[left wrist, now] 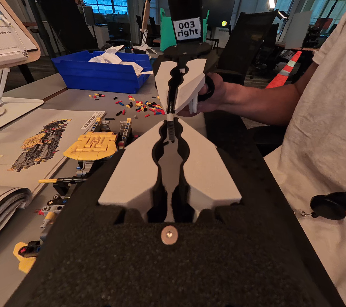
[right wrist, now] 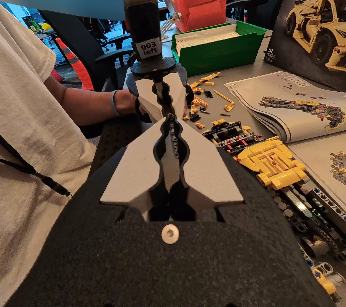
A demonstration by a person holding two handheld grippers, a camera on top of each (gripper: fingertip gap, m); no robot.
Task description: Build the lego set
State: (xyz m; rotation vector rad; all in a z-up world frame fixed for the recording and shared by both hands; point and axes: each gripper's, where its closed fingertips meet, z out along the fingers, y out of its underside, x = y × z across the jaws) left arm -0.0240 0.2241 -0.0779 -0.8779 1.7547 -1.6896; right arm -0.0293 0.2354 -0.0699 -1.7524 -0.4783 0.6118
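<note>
Up above the tabletop (left wrist: 56,96), our left tool (left wrist: 170,126) clenched a grey holed beam (left wrist: 171,132), long axis toward twelve o'clock. Tip to tip opposite, our right tool (right wrist: 170,120) clenched a small pale pin (left wrist: 170,116), touching the beam's far end.

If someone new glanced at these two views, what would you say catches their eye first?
Probably the two grippers meeting tip to tip in mid-air: the left gripper and the right gripper both pinch a dark grey holed beam with a small pale piece at its end. Next, the yellow car body section lies on the table beside the open instruction booklet.
</note>
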